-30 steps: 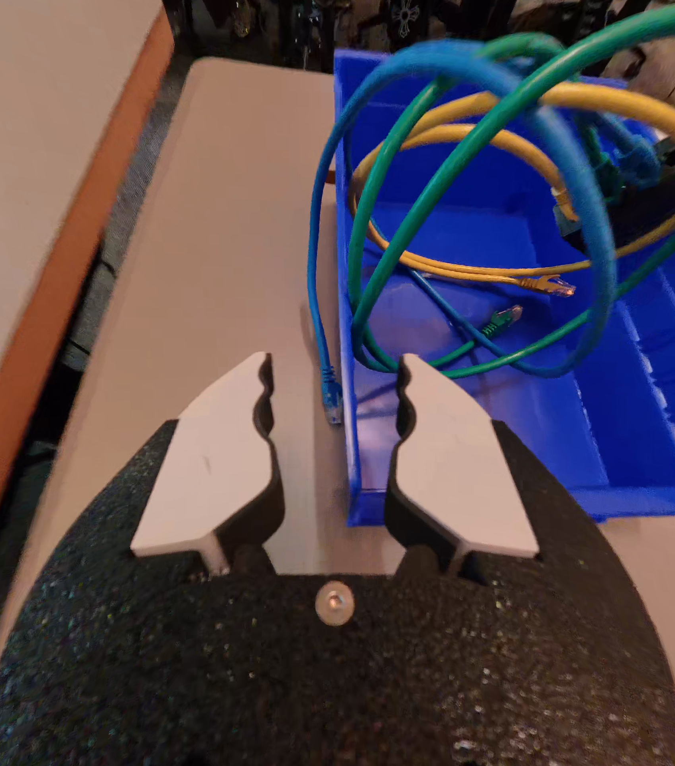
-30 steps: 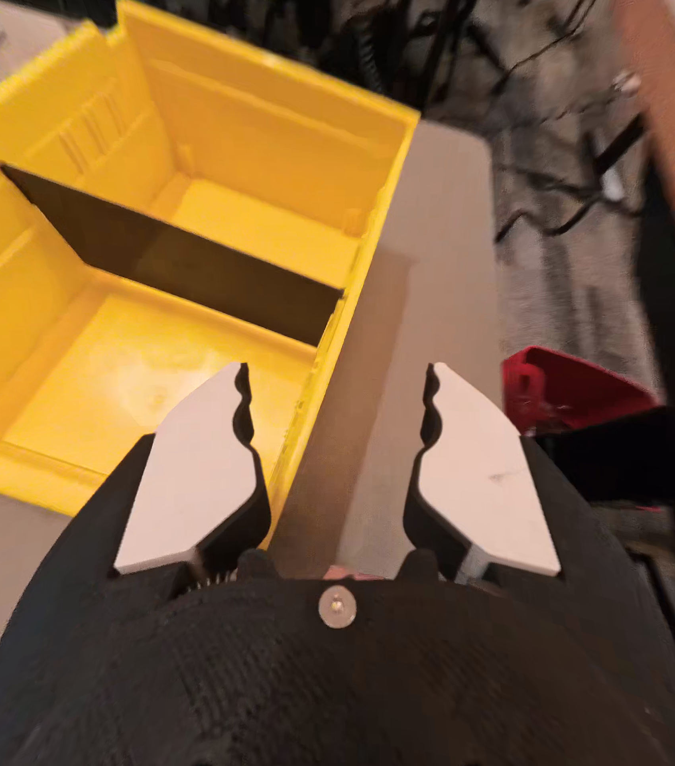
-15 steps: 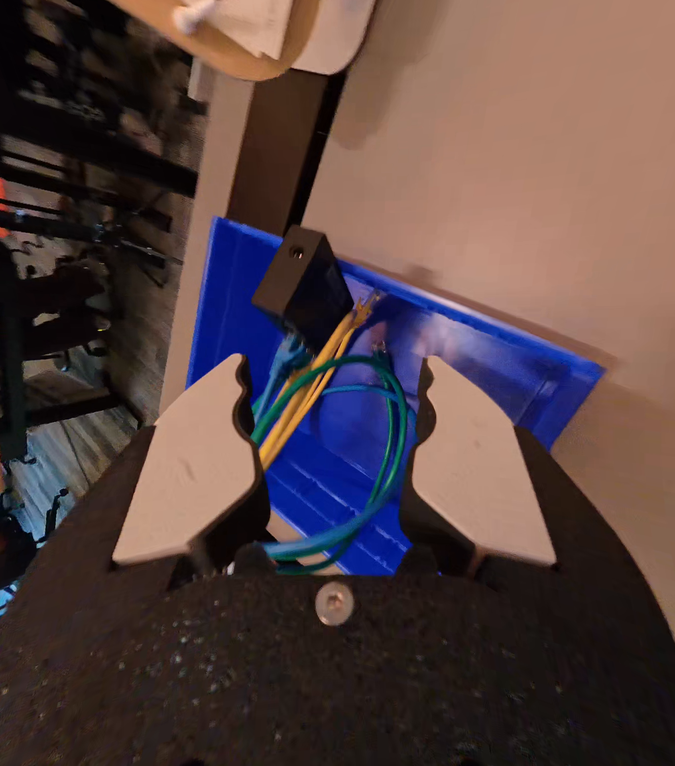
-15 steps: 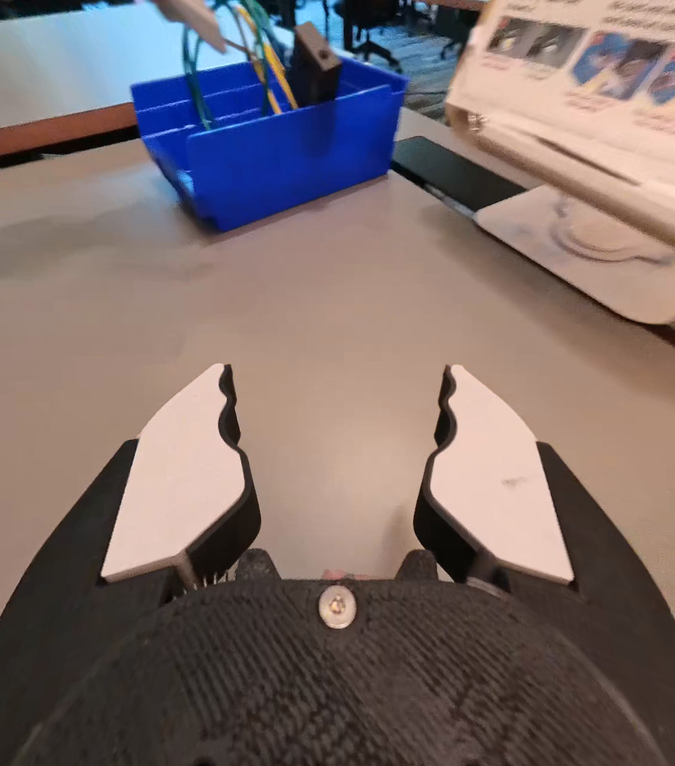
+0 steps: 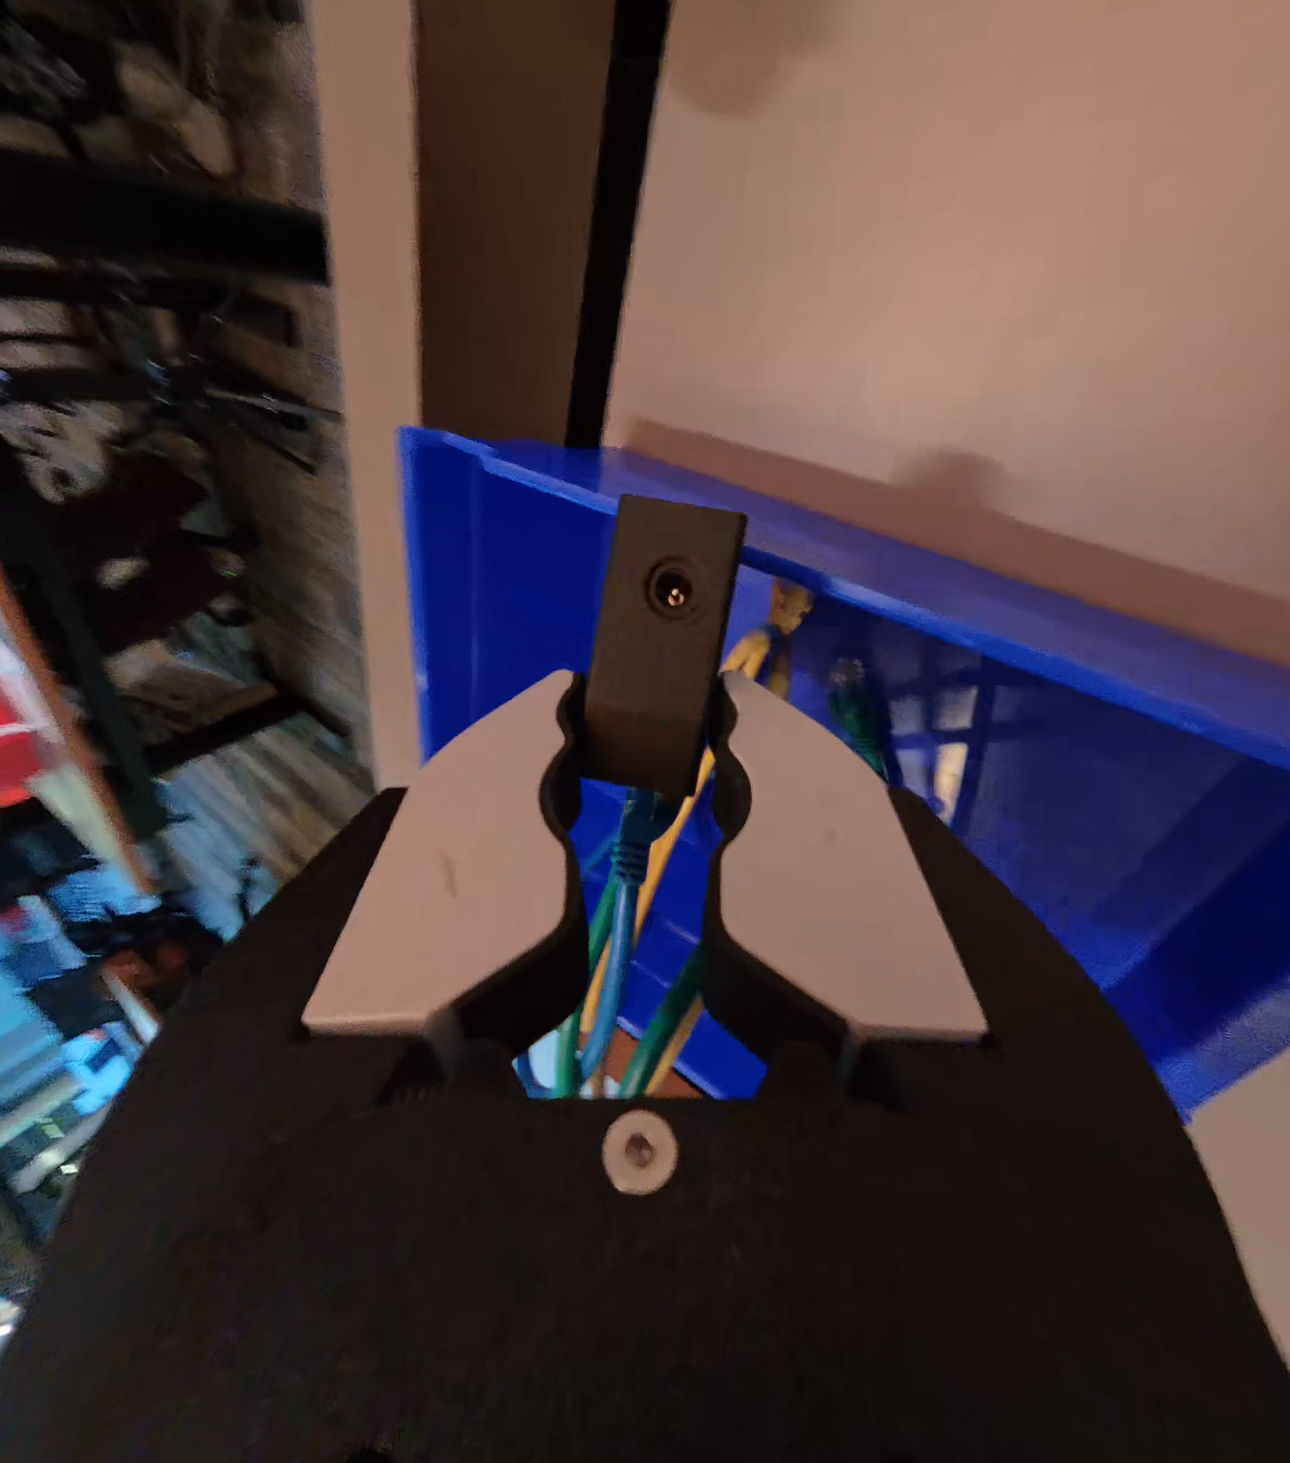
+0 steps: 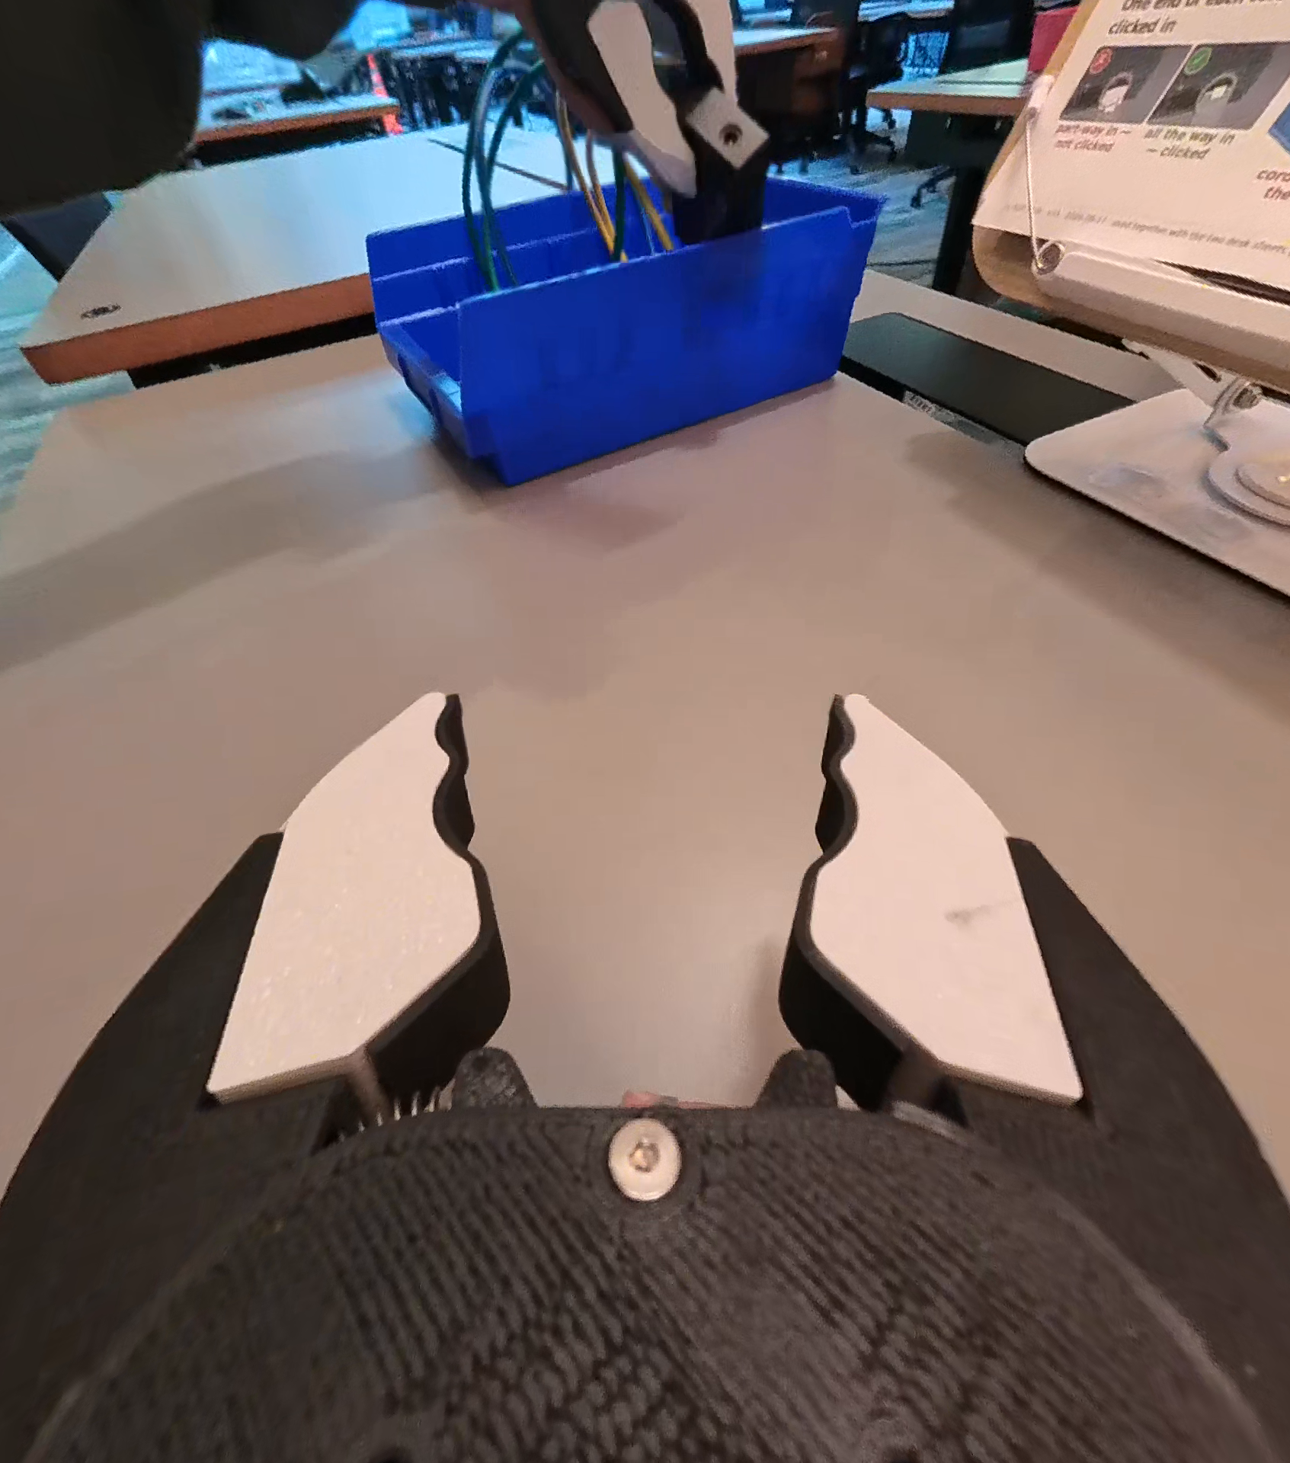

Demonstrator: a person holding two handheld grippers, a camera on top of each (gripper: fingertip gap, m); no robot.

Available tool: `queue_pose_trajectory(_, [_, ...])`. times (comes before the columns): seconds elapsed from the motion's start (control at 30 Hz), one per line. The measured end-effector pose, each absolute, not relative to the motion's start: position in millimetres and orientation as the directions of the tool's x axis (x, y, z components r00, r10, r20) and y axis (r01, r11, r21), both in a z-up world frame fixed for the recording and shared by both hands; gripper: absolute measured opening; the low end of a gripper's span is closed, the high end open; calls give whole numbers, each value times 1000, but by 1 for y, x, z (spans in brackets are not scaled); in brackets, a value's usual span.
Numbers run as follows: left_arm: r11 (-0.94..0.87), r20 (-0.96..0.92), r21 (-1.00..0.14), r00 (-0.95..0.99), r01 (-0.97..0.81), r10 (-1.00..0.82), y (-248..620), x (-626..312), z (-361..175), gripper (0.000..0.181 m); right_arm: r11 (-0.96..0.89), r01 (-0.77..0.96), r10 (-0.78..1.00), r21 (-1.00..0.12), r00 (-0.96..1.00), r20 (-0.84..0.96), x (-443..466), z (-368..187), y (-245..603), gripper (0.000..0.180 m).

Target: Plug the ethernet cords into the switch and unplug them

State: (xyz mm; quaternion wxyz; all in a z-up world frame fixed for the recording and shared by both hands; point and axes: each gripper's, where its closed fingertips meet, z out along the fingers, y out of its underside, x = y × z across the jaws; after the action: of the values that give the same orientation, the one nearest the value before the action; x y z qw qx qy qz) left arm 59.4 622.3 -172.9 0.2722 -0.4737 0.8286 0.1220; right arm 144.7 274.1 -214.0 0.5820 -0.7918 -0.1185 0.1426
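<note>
My left gripper [image 5: 645,689] is shut on the black switch [image 5: 665,625], gripping its end over the blue bin [image 5: 1021,633]. Blue [image 5: 626,863], green [image 5: 673,1013] and yellow [image 5: 752,649] ethernet cords hang from the switch into the bin. A loose green plug [image 5: 851,697] lies inside the bin. In the right wrist view the left gripper [image 6: 693,170] holds the switch [image 6: 728,166] above the blue bin [image 6: 626,348] at the far end of the table, with cords [image 6: 491,174] looping up. My right gripper [image 6: 645,712] is open and empty over the bare table, well short of the bin.
A white stand [image 6: 1211,459] with an instruction sheet [image 6: 1219,103] sits at the right of the grey table [image 6: 626,602]. Another table [image 6: 230,253] stands behind the bin at left. A person's dark sleeve [image 6: 48,95] shows at the top left.
My left gripper has moved onto the switch and closed on it. My right gripper has swung from a yellow bin to face the blue bin and stays open.
</note>
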Motion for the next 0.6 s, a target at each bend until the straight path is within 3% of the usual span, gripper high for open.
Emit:
queue_pose_trajectory(0.03, [538, -596, -81, -392, -839, -701, 617, 62, -163, 29, -289, -3, 357, -957, 928, -111, 144, -212, 275, 87])
queue_pose_trajectory(0.27, [685, -837, -218, -227, -695, -497, 563, 72, -31, 27, -171, -181, 358, -968, 904, -232, 142, -185, 278, 90])
queue_pose_trajectory(0.47, [849, -970, -233, 47, -475, -240, 466, 58, 127, 27, -140, -162, 344, -977, 917, -201, 135, -182, 280, 92])
queue_pose_trajectory(0.6, [923, -947, -315, 137, -222, -291, 384, 44, 191, 27, -96, -167, 343, -981, 920, -190, 128, -168, 275, 90])
